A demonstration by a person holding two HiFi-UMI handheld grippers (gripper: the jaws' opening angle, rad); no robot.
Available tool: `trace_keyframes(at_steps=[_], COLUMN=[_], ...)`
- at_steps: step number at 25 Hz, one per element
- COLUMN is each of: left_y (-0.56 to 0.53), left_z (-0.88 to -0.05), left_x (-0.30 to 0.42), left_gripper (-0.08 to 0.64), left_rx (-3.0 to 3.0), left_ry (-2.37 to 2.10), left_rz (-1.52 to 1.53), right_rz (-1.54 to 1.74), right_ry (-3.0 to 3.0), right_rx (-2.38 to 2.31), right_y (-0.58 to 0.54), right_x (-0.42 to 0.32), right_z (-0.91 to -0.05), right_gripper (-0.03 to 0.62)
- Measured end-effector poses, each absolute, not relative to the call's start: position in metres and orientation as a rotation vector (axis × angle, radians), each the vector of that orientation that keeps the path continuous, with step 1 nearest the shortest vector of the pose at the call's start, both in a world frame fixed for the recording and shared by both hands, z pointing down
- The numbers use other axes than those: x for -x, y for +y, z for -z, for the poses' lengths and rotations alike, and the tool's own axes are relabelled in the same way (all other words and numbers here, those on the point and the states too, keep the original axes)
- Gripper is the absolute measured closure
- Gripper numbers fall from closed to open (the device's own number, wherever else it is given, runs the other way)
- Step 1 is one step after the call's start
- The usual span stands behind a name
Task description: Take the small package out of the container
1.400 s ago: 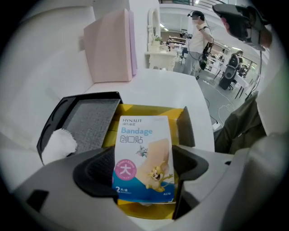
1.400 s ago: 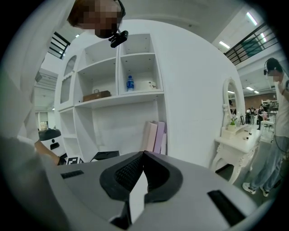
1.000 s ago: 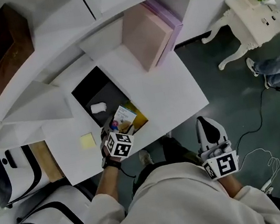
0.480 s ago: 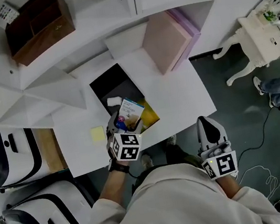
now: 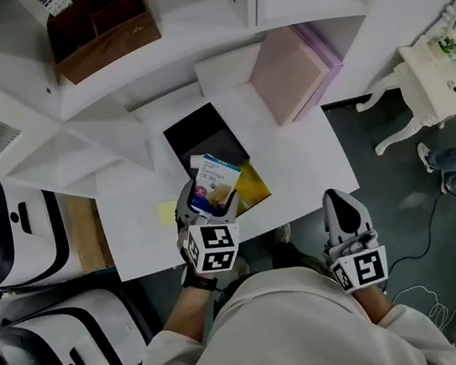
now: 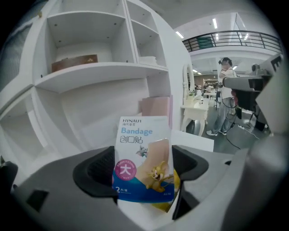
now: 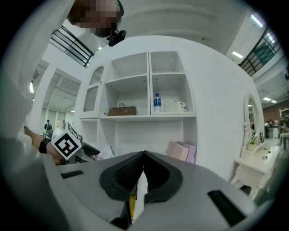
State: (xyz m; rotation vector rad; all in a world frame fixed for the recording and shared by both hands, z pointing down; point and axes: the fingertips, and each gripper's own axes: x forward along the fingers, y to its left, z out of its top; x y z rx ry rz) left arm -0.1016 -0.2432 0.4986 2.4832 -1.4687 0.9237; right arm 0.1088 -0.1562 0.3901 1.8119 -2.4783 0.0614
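1. Between the jaws of the left claw (image 6: pixel 144 168) stands the small package (image 6: pixel 143 158), a flat bandage packet. It is upright with its printed face to the camera, and the jaws are closed onto its two side edges.
2. Seen from the head view, the left claw (image 5: pixel 207 212) holds the package (image 5: pixel 214 183) raised over the near end of the black container (image 5: pixel 192 135). It looks clear of the container's floor.
3. A yellow item (image 5: pixel 251 185) lies at that same near end of the container, just beside the package. Whether the two touch cannot be told.
4. The right claw (image 7: pixel 143 163) has its jaws pressed together with nothing evident in them. In the head view it (image 5: pixel 341 212) hangs well apart from the container, off the edge of the white counter (image 5: pixel 299 165).
5. The step in hand is likely the lift-out. It would go best with the squeeze held even, since a thin packet can bow or slip, and with a straight rise until the lower edge clears the container's rim.
6. Only then should the package move sideways, to the bare counter beside the container.
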Motion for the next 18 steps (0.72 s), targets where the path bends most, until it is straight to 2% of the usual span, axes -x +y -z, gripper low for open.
trace_keyframes(at_steps=[18], left_y=[-0.208], left_z=[-0.386], left_x=[0.151], left_gripper=[0.163], left_rx=[-2.501], left_ry=[-1.789], left_rz=[-0.511], right_rz=[0.049], right_ry=[-2.563], right_rx=[-1.725], right_y=[-0.154], right_x=[-0.064], right_z=[-0.365], right_gripper=[0.568])
